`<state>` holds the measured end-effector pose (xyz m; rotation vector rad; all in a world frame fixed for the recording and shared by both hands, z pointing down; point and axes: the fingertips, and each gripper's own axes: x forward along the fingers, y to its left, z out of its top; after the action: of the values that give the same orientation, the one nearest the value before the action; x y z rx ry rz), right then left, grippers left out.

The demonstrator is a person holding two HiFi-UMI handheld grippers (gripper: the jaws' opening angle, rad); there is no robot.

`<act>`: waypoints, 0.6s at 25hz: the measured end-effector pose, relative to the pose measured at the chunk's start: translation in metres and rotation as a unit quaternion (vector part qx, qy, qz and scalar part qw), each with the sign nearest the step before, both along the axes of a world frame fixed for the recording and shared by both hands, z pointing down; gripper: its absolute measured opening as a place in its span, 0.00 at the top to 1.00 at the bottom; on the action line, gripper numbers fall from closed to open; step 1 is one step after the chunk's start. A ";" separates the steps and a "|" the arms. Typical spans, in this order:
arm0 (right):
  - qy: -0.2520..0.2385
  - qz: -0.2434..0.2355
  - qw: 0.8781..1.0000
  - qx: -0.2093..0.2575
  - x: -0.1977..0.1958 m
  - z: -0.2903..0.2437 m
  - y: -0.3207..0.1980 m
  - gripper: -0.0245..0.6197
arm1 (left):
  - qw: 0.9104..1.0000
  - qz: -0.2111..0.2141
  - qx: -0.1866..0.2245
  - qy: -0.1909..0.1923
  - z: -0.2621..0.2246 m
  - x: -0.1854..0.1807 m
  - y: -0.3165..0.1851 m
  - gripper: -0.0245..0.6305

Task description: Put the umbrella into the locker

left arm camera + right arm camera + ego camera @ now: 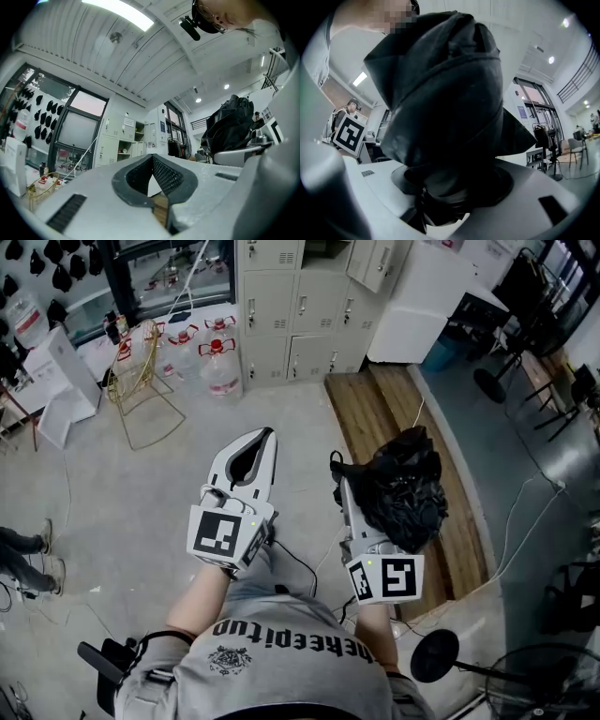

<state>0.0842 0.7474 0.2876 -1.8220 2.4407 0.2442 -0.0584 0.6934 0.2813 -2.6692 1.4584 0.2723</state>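
Student: Head view first. Which edges bound the open room?

Tutor: Grey floor (141,493) lies open from both grippers up to the lockers (281,306) along the top edge. Water bottles (217,362) and a gold wire rack (141,381) stand to the left of that path. A wooden platform (394,418) borders it on the right and passes behind the umbrella in the frame.

Student: And the pose of the arms?

Tutor: Both forearms reach forward side by side, well apart from the lockers. The left gripper (258,451) points up-frame with its tips together and carries nothing. The right gripper (349,488) holds the black folded umbrella (398,488), whose bunched fabric covers its jaws.

Student: Left gripper view?

Tutor: The jaws meet at their tips. The small gap behind the tips, between the ribbed pads (164,176), holds nothing. The lockers (110,150) stand far beyond, one column with open compartments. The umbrella (229,126) shows at the right, apart from this gripper.

Student: Right gripper view?

Tutor: The jaws are clamped on the lower end of the umbrella (445,93). Its dark folds rise straight up from them and fill most of the view.
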 end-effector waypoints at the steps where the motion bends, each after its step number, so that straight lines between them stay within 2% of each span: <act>1: 0.002 0.002 1.000 -0.001 0.001 0.001 -0.006 0.56 | 1.000 0.003 0.003 0.001 0.001 0.001 -0.005 0.96; 9: -0.027 0.009 1.000 -0.007 0.004 0.004 -0.085 0.55 | 1.000 0.007 0.008 0.007 0.005 -0.003 -0.084 0.96; 15: -0.032 0.018 0.999 -0.010 -0.014 -0.011 -0.176 0.55 | 1.000 0.017 0.009 0.010 -0.013 -0.021 -0.178 0.96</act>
<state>0.0697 0.5718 0.2768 -1.8530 2.3773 0.1618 -0.0791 0.5153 0.2682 -2.6860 1.4105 0.3134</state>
